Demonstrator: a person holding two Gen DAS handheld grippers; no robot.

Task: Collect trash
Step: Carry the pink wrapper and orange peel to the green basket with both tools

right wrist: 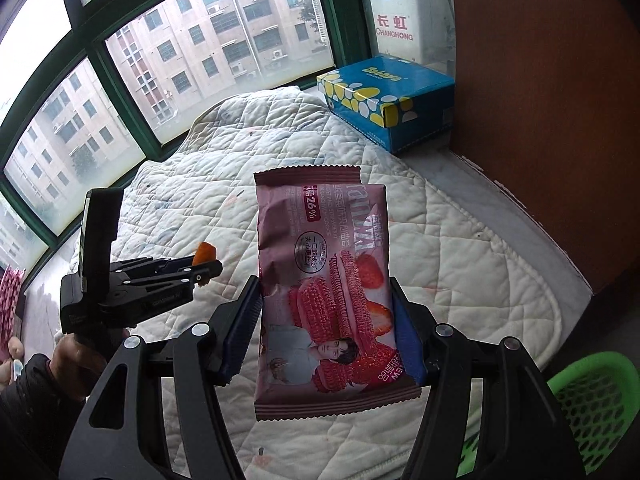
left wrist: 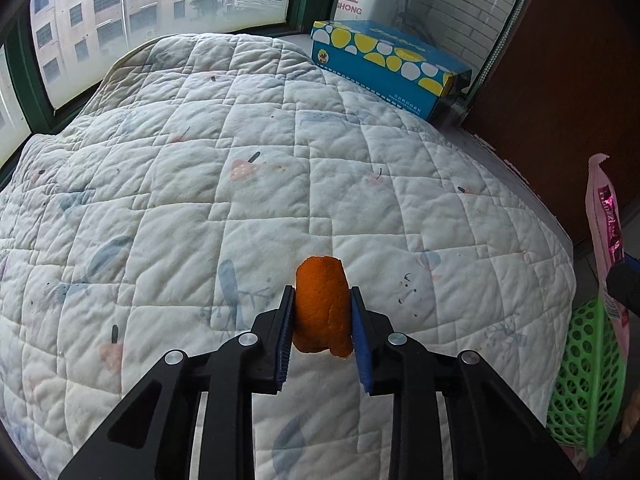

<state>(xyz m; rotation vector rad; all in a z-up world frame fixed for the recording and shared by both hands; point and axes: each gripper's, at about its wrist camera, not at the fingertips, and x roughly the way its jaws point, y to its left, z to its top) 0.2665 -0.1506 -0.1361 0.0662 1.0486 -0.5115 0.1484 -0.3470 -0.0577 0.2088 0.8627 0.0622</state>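
Note:
My left gripper (left wrist: 322,294) is shut on a piece of orange peel (left wrist: 322,308) and holds it above the white quilted pad (left wrist: 200,200). The same gripper (right wrist: 206,268) shows at the left of the right wrist view with the peel (right wrist: 205,254) at its tip. My right gripper (right wrist: 326,284) is shut on a pink snack wrapper (right wrist: 324,280) with strawberry pictures, held upright above the pad (right wrist: 460,240). The wrapper (left wrist: 606,224) also shows at the right edge of the left wrist view, above a green mesh basket (left wrist: 588,380).
The green basket (right wrist: 592,400) stands off the pad's right front edge. A blue and yellow tissue box (left wrist: 384,60) sits at the far right by the window, also in the right wrist view (right wrist: 384,100). A brown wooden panel (right wrist: 540,100) stands on the right.

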